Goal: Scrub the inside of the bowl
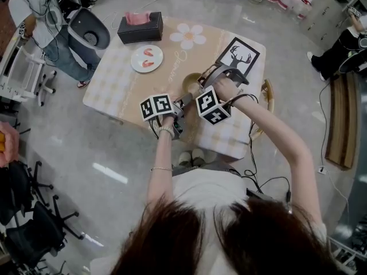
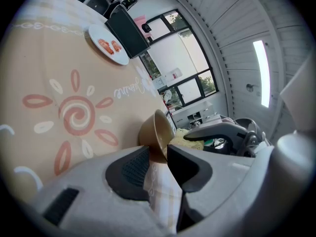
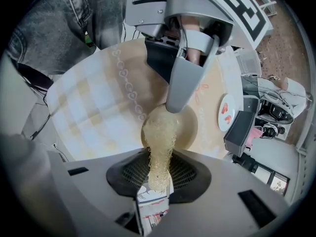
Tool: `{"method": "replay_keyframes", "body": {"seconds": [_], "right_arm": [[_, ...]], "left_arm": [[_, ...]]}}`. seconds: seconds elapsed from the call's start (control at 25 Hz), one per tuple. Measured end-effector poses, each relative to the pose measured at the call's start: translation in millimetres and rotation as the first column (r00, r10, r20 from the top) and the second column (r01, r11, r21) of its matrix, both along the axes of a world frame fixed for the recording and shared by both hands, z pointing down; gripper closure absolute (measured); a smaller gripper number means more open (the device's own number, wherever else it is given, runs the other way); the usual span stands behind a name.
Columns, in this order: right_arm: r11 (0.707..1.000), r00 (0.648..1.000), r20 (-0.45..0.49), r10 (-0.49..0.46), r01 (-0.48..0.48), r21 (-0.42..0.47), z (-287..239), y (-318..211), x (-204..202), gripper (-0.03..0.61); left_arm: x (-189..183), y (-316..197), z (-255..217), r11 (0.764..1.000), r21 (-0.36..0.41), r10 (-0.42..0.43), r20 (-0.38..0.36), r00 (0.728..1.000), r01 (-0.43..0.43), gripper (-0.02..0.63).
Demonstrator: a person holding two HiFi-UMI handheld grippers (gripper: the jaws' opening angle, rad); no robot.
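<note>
Yellow scrubber (image 3: 160, 137) was pinched lengthwise by the right hand-held gripper (image 3: 159, 181) directly above the bowl (image 3: 187, 127), whose rim was clamped by the left hand-held gripper (image 2: 158, 152).

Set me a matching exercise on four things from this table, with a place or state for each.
1 bowl
2 mesh scrubber
3 white plate
4 tissue box

A clamped in the right gripper
B rim pinched by the left gripper
C bears red food pieces
D dark, pink tissue sticking out

Pairs: 1-B, 2-A, 3-C, 4-D.
</note>
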State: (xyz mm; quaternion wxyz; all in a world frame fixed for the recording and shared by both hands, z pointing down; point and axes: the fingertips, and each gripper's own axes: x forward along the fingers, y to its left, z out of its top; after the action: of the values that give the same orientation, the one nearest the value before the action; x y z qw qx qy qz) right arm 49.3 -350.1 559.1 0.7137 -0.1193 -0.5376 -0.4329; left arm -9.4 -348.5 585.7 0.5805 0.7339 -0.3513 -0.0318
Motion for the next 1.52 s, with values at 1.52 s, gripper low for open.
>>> {"method": "replay_keyframes", "body": {"seconds": [1.52], "right_arm": [[0.999,1.0,-0.003,-0.017,0.018,0.037,-2.9,-47.0,-40.9,0.483]], "left_arm": [[2.7,9.9,-4.8,0.999,0.003,0.053,-0.033,0.998,-0.053,0.503]]}}
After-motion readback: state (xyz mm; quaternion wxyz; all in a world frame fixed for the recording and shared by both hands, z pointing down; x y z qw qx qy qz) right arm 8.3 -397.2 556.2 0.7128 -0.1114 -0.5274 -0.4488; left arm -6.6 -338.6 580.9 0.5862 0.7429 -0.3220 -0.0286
